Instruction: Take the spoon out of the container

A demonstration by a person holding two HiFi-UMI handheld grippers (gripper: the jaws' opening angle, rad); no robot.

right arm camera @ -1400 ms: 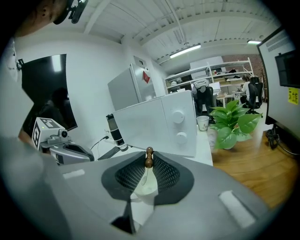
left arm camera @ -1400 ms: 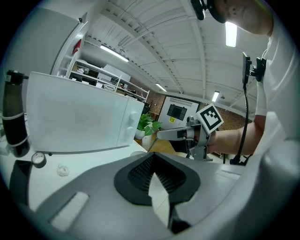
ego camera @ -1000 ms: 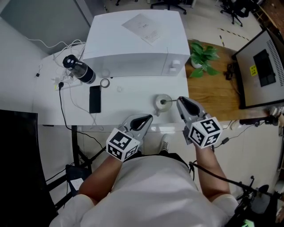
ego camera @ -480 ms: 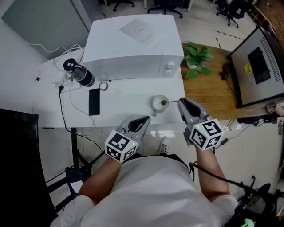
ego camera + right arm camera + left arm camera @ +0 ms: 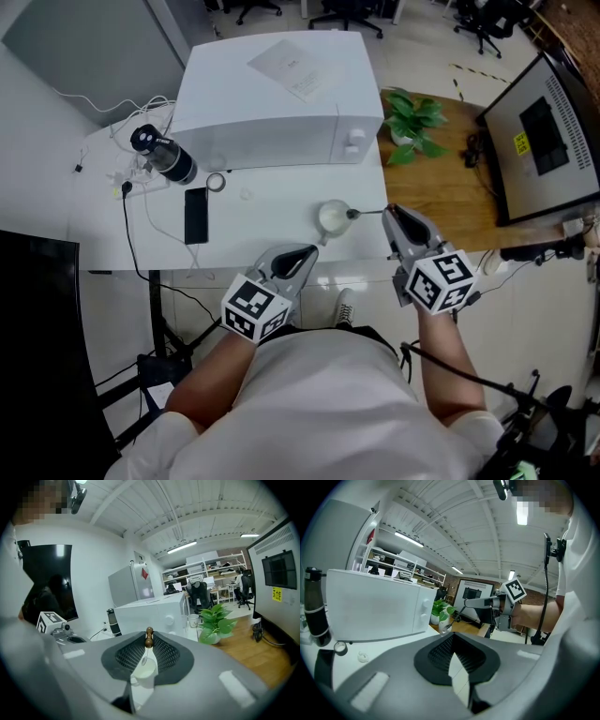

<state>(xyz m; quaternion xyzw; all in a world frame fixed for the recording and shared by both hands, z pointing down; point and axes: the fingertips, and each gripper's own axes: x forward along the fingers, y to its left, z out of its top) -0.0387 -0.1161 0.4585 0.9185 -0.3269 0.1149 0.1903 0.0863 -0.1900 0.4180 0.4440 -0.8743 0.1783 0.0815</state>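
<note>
A small white cup [image 5: 332,218] stands on the white table [image 5: 262,211], near its front right. My right gripper [image 5: 390,216] is shut on the brown beaded handle end [image 5: 149,639] of a thin metal spoon [image 5: 363,213]. The spoon's bowl [image 5: 144,661] hangs just above the cup [image 5: 142,670], over its right rim. My left gripper [image 5: 309,252] rests at the table's front edge, left of the cup, shut with nothing in it. From the left gripper view the right gripper [image 5: 474,603] holds the spoon [image 5: 456,617] slanting down.
A white microwave [image 5: 281,103] with a paper on top fills the back of the table. A black bottle [image 5: 161,152], a tape ring [image 5: 217,182], a dark phone [image 5: 195,216] and cables lie at the left. A potted plant [image 5: 412,117] and a monitor [image 5: 548,131] stand to the right.
My right gripper has drawn back to the right and slightly up with the spoon; its bowl has gone from the cup's middle to its right rim. The left gripper has stayed put.
</note>
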